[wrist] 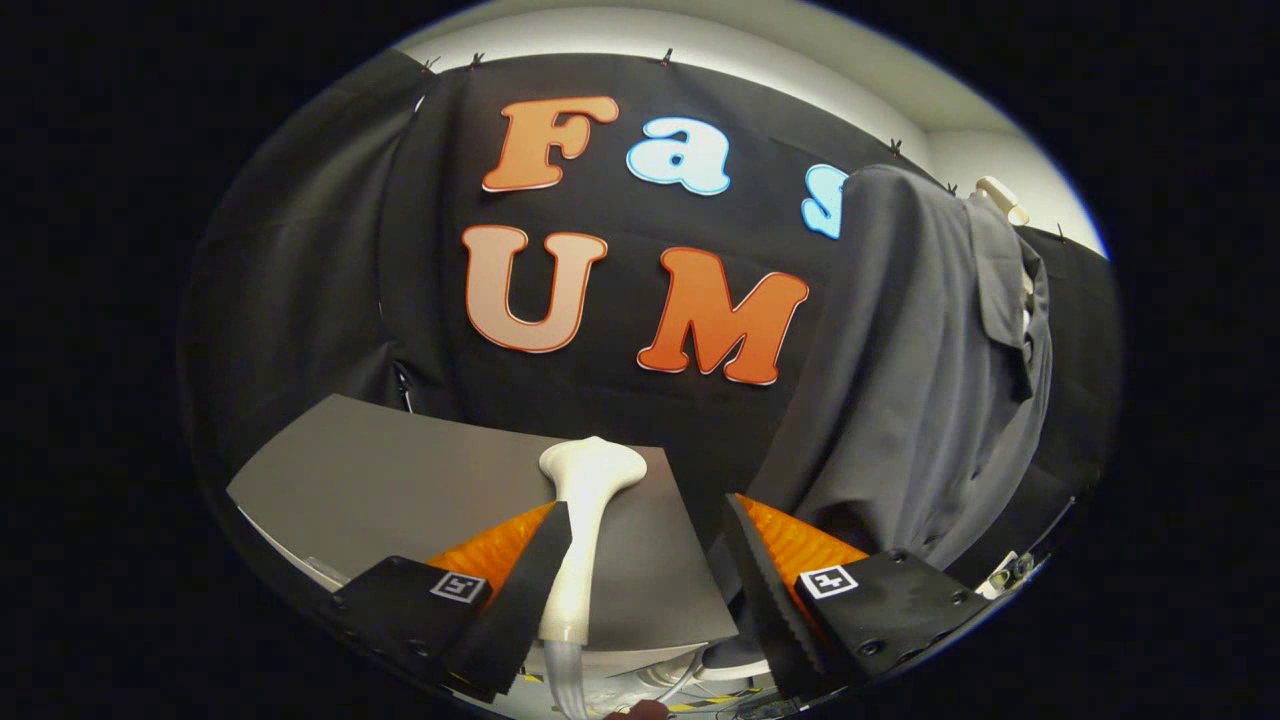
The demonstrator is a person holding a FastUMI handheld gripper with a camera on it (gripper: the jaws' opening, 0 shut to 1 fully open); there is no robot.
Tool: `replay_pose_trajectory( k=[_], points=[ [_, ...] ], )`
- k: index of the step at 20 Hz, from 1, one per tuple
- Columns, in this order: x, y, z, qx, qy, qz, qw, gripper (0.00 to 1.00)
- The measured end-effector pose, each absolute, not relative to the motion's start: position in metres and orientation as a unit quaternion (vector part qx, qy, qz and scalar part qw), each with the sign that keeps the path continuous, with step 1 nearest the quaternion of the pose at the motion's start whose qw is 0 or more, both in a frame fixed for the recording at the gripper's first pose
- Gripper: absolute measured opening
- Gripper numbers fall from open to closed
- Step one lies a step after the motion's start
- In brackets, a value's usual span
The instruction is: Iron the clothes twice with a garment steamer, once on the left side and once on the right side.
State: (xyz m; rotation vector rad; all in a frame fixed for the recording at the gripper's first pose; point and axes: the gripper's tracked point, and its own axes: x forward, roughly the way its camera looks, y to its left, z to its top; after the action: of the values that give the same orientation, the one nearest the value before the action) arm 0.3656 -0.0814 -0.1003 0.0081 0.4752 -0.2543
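A white garment steamer head (583, 500) stands upright between my fingers, with its flared top pointing away and a clear hose (563, 685) running off its lower end. It lies against the left finger (520, 590), while the right finger (765, 580) stands well apart from it. My gripper (648, 505) is open, with only one finger touching the steamer. A dark grey shirt (920, 380) hangs on a pale hanger (1000, 198) beyond the right finger, in front of the black wall.
A grey tabletop (400, 480) lies under and beyond the left finger, and its far edge meets the black cloth wall (330, 270). Below the fingers I see a white cable (685, 680) and a strip of striped floor tape (715, 702).
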Motion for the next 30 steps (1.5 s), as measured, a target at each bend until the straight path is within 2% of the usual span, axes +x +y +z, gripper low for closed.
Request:
replay_pose_trajectory(
  k=[7, 17, 21, 25, 30],
  points=[
    [0.421, -0.070, -0.166, 0.040, 0.299, -0.119, 0.946, 0.98],
    [0.425, -0.059, -0.216, 0.062, 0.362, -0.103, 0.924, 0.98],
    [0.430, -0.057, -0.217, 0.076, 0.353, -0.092, 0.928, 0.97],
    [0.427, -0.054, -0.220, 0.094, 0.349, -0.085, 0.928, 0.64],
    [0.423, -0.056, -0.220, 0.102, 0.352, -0.106, 0.924, 0.49]
  ],
)
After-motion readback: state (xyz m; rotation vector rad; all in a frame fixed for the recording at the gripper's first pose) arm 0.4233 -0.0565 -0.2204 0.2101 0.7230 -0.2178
